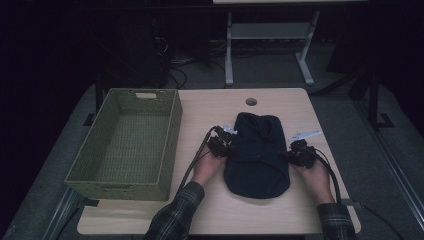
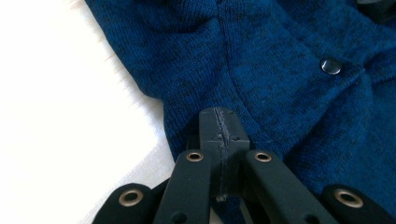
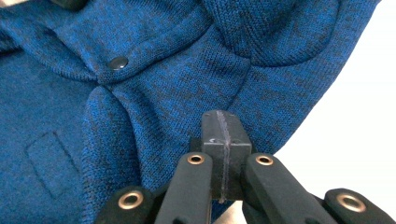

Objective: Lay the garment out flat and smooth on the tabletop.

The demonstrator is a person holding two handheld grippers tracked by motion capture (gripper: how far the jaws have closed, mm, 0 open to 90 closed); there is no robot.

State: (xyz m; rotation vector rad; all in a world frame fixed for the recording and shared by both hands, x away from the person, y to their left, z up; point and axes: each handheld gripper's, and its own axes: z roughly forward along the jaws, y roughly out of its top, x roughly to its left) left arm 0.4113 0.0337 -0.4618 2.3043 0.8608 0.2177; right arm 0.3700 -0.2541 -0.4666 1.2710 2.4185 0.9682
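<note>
A dark blue knit garment [image 1: 257,155] lies flat on the light wooden table [image 1: 200,110], its snap button [image 2: 331,66] fastened. My left gripper [image 1: 230,149] is at the garment's left edge, jaws pressed together, tips over the knit [image 2: 280,70] just inside its hem. My right gripper [image 1: 287,155] is at the opposite edge, also shut, tips above the fabric [image 3: 140,93] near the border, with the snap button [image 3: 118,62] farther off. In the gripper views the left gripper [image 2: 219,122] and right gripper [image 3: 223,125] show no cloth between the pads.
A green woven basket [image 1: 172,140] with nothing inside stands on the table's left side, close to my left hand. A round cable hole [image 1: 251,101] sits near the far edge. A white table frame [image 1: 229,50] stands on the floor beyond.
</note>
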